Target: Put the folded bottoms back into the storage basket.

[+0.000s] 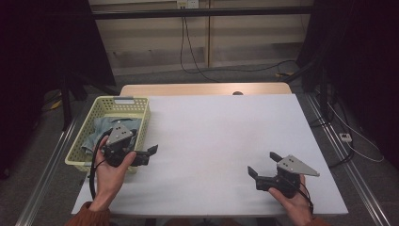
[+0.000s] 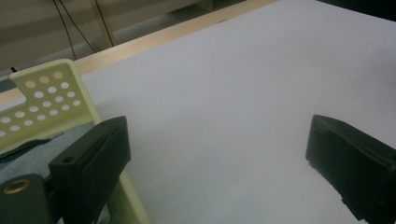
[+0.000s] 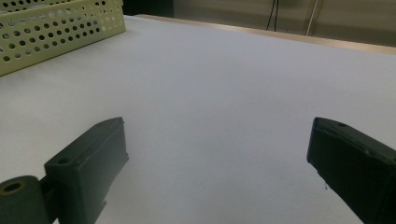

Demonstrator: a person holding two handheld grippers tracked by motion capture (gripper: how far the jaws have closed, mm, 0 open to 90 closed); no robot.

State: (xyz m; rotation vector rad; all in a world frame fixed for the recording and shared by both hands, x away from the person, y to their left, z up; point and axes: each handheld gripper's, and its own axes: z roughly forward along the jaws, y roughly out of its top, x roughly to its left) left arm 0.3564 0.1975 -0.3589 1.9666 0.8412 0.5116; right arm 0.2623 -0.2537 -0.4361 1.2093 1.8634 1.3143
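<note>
- Two grippers in hand over the white worktop (image 1: 221, 141), both empty.
- Left gripper (image 1: 149, 151): sits at the right-hand wall of the pale yellow-green basket (image 1: 80, 143), at its near corner; fingers (image 2: 93, 158) spread wide, released, nothing between them. In the left gripper view one finger lies over the basket rim, the other over bare worktop.
- Right gripper (image 1: 263, 165): near the front right of the worktop, well apart from the basket; fingers (image 3: 91, 158) likewise released, only bare white surface between them.
- Blue-grey cloth (image 1: 101, 129): lies crumpled inside the basket, partly under the left gripper's grey plate; neither gripper touches it as far as I can tell.
- Basket stands at the left edge of the worktop, its perforated wall visible far off in the right gripper view.
</note>
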